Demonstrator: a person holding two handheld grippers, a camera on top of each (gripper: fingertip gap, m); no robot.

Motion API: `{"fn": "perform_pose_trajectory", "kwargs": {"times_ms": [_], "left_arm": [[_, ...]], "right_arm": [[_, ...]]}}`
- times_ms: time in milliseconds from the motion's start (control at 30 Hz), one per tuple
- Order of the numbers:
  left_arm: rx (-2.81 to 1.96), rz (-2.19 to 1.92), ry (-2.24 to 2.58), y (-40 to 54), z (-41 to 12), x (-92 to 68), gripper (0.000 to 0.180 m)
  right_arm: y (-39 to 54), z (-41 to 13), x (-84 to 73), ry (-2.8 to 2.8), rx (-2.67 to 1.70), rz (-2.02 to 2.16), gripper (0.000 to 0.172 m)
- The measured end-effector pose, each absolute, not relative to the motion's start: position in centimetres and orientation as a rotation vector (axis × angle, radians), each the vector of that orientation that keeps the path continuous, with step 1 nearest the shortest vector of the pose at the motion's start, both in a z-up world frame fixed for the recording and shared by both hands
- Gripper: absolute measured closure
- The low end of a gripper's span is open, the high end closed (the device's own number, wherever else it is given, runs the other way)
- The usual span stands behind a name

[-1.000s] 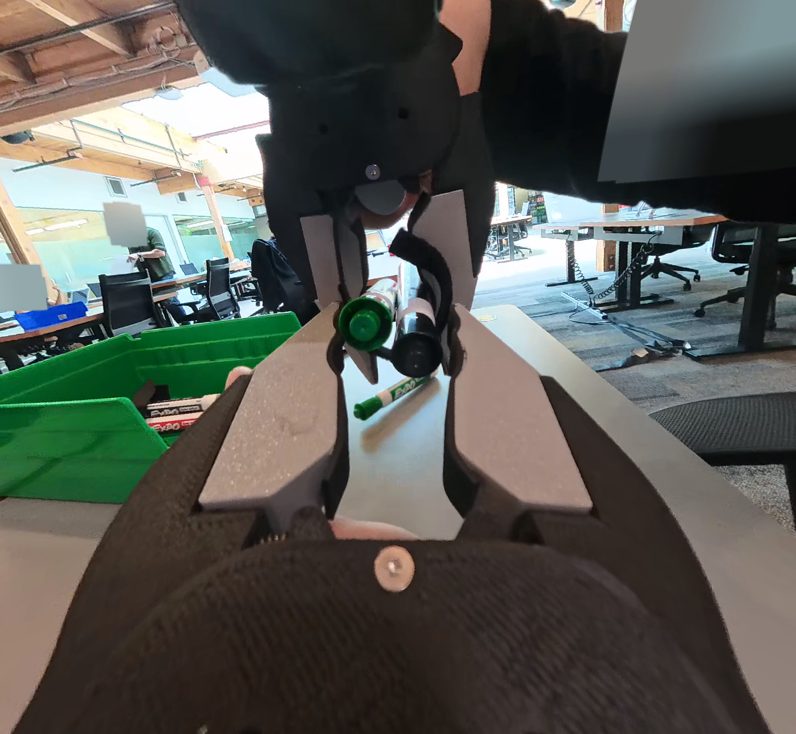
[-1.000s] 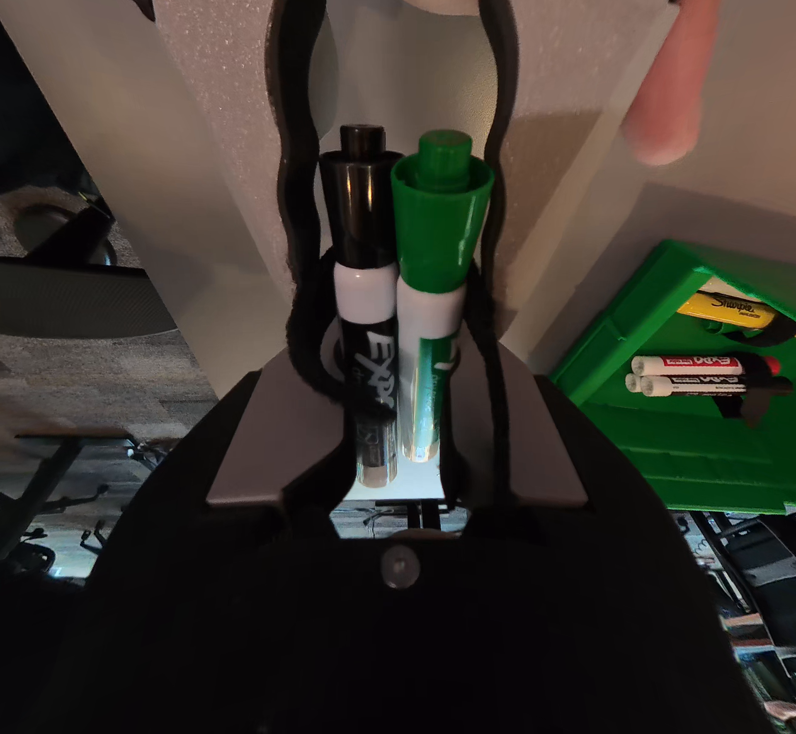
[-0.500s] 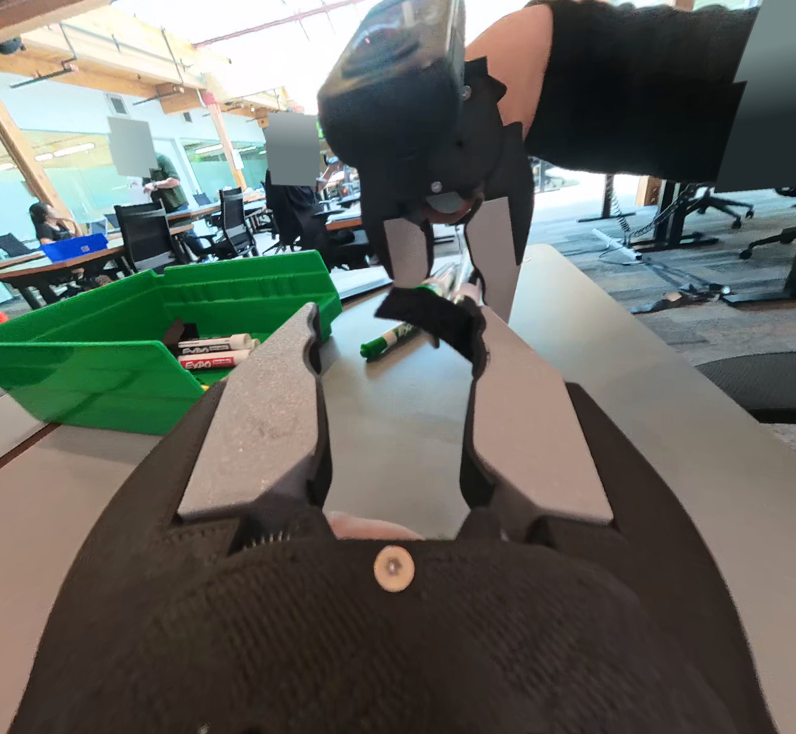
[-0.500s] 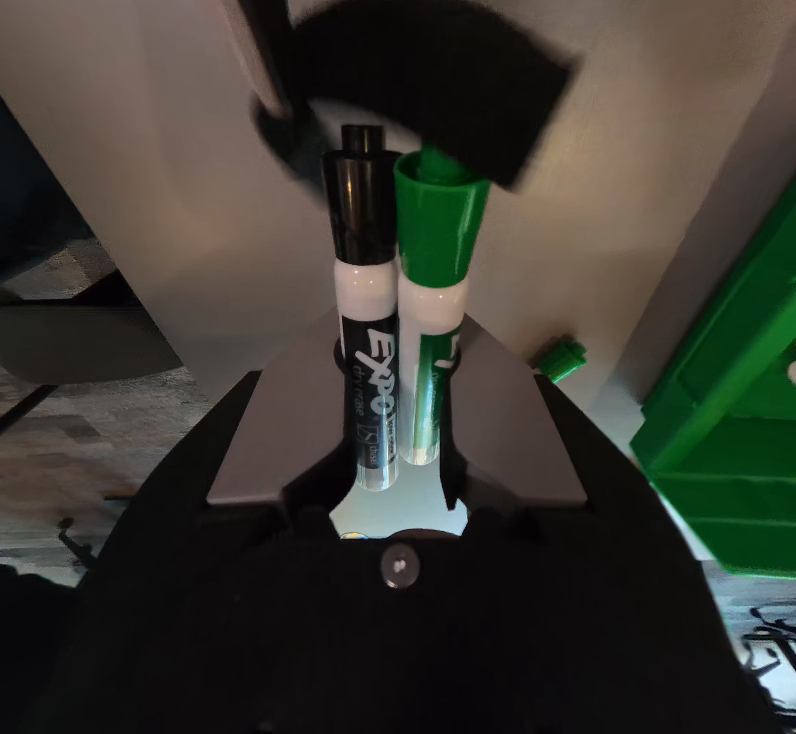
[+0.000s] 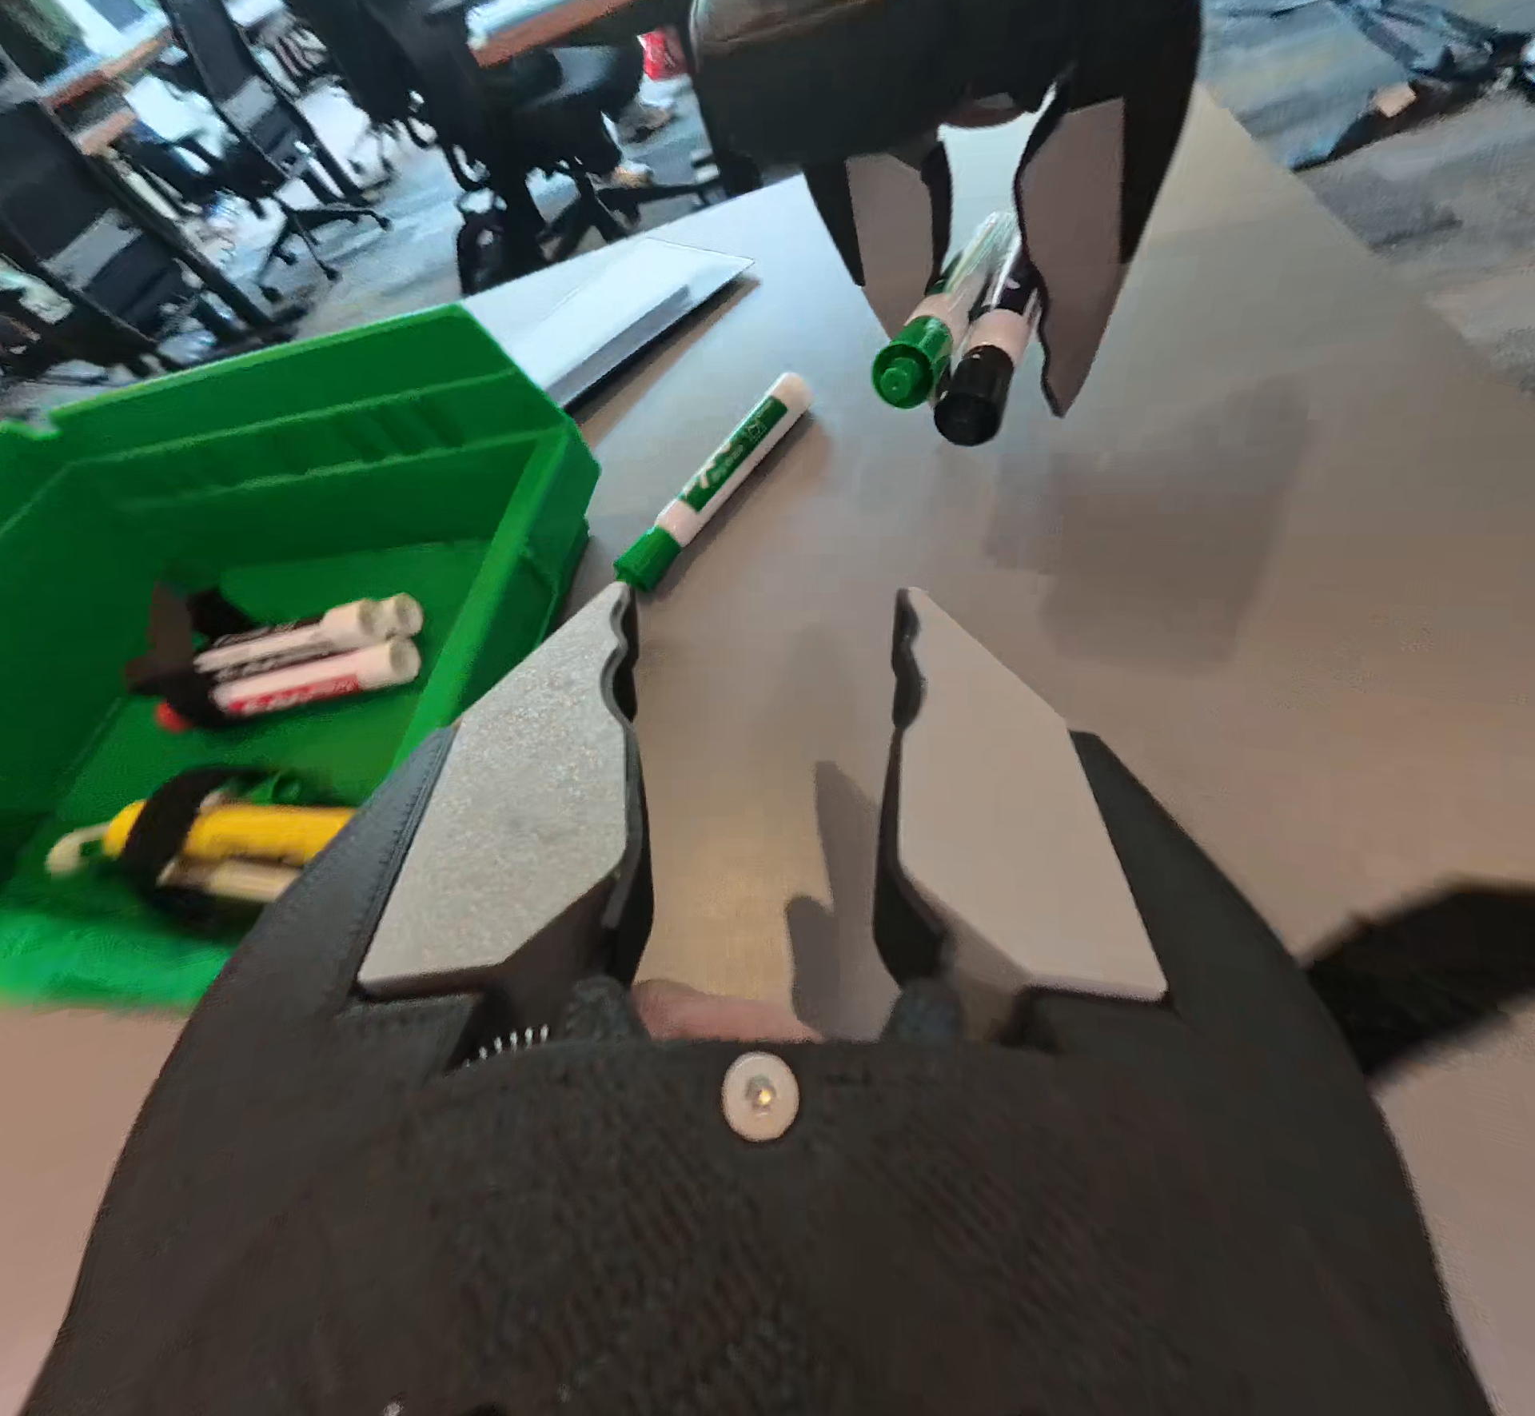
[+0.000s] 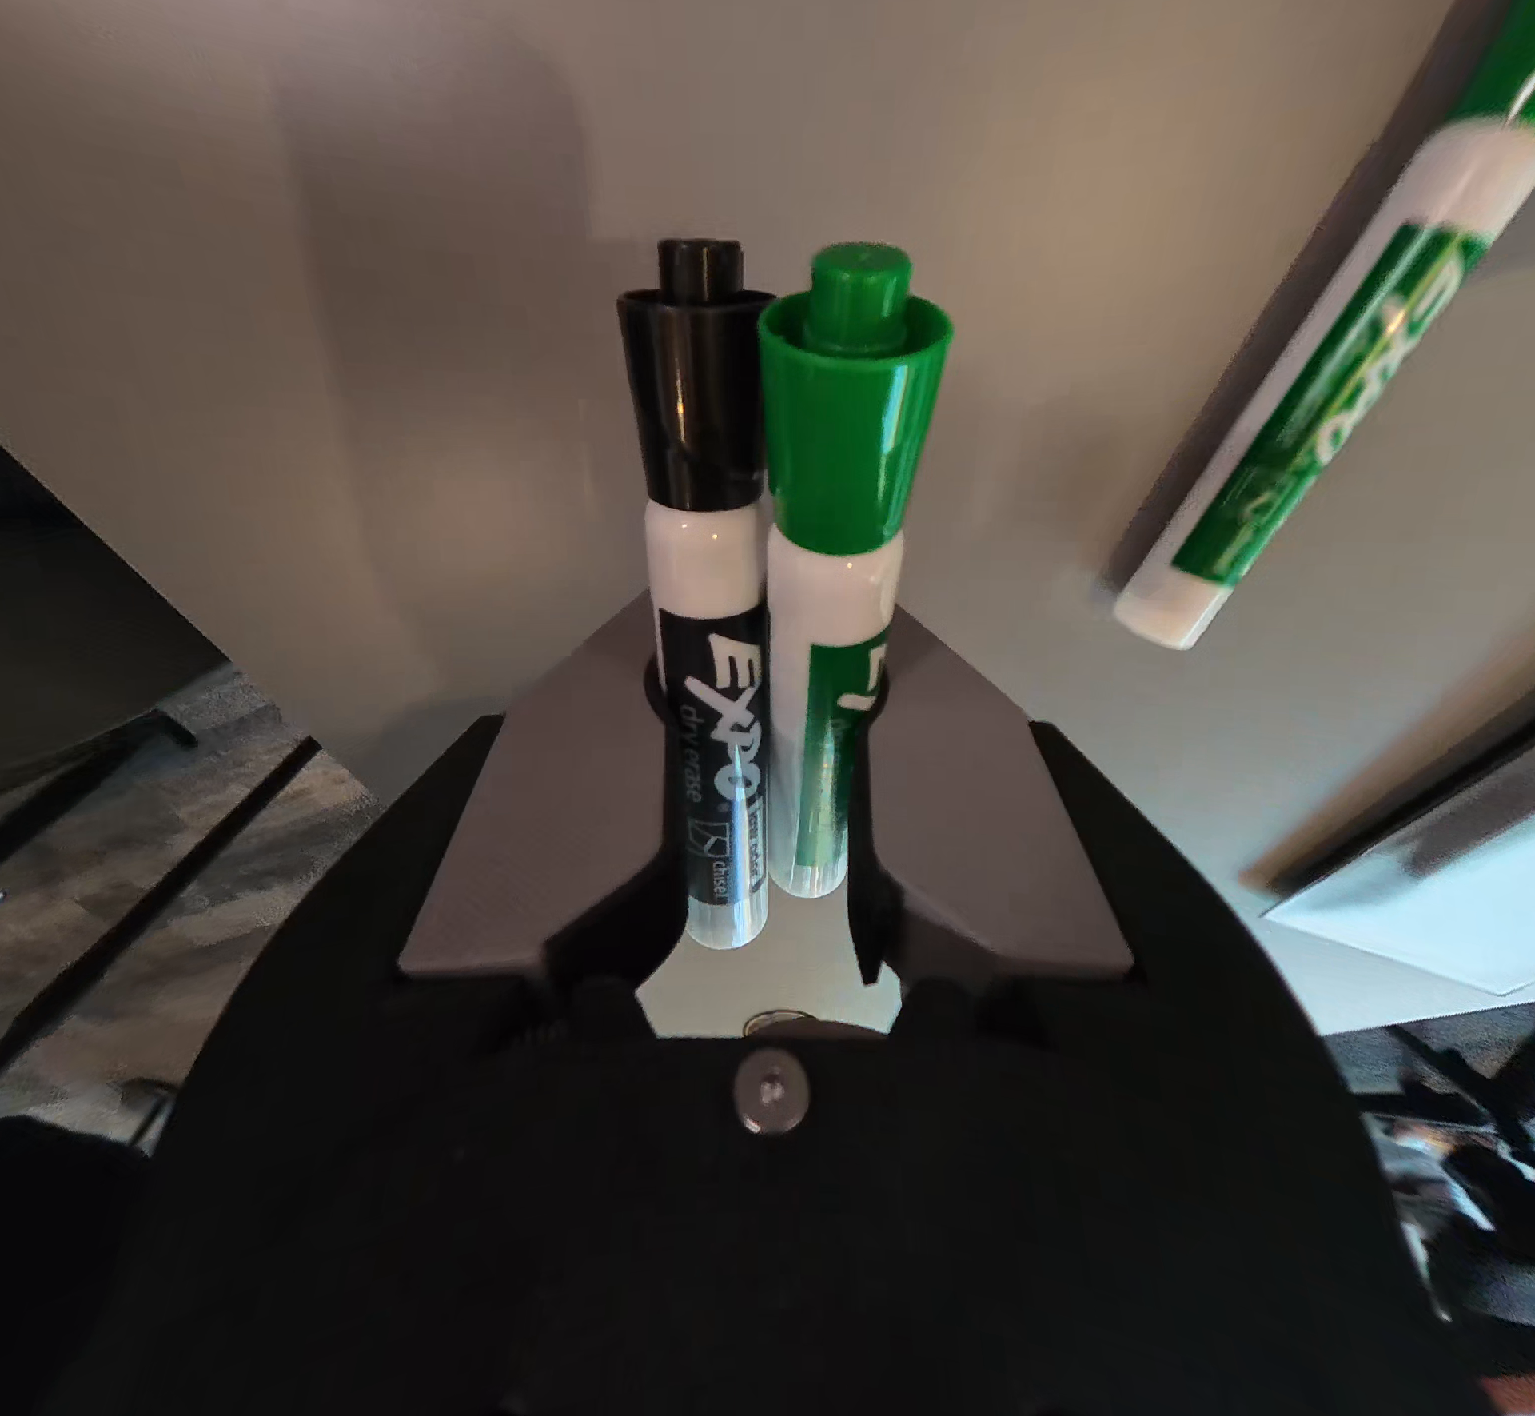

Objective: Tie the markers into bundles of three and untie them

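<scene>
right gripper (image 6: 768, 678) clamps black marker (image 6: 706, 545) and green marker (image 6: 847, 512) (side by side); left gripper (image 5: 760, 608) open.

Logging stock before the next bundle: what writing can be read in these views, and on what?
I do not repeat wording; print shows on:
Black marker barrel: clear white print.
Green marker beside it: partly hidden.
Loose green marker: blurred.
Bundled markers in bin: blurred.
</scene>
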State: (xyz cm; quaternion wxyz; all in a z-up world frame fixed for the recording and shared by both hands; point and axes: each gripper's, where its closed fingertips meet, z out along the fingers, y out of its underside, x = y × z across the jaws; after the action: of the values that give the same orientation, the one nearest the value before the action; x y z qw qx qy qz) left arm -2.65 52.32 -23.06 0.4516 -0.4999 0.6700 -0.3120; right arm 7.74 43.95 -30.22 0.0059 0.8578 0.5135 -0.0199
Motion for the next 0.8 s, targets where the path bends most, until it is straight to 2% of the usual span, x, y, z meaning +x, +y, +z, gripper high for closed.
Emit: {"fn": "perform_pose_trajectory", "kwargs": {"times_ms": [33,267,433,500,600,667,800], "left_arm": [[-1.247,-0.781,1.704,52.4,-23.6,-1.0,0.123],[-1.321,-0.727,1.894,55.3,-26.0,7.1,0.137],[-1.288,-0.526,1.997,56.7,-27.8,9.0,0.138],[-1.261,-0.474,2.013,57.2,-28.1,10.0,0.147],[-1.293,-0.521,2.069,56.4,-28.6,11.2,0.142],[-1.337,-0.491,2.131,56.3,-29.5,11.3,0.127],[-1.343,-0.479,2.141,56.4,-29.5,12.1,0.131]], "right_arm": [[43.8,-30.3,8.3,1.595,2.700,-0.070,0.135],[43.0,-30.4,11.4,1.542,2.707,-0.041,0.135],[42.7,-30.5,12.4,1.524,2.694,-0.015,0.135],[42.6,-30.5,12.4,1.517,2.696,-0.020,0.135],[42.2,-30.5,12.4,1.505,2.697,-0.035,0.135],[42.1,-30.5,12.5,1.494,2.694,-0.042,0.135],[42.1,-30.5,12.4,1.485,2.692,-0.053,0.135]]}}
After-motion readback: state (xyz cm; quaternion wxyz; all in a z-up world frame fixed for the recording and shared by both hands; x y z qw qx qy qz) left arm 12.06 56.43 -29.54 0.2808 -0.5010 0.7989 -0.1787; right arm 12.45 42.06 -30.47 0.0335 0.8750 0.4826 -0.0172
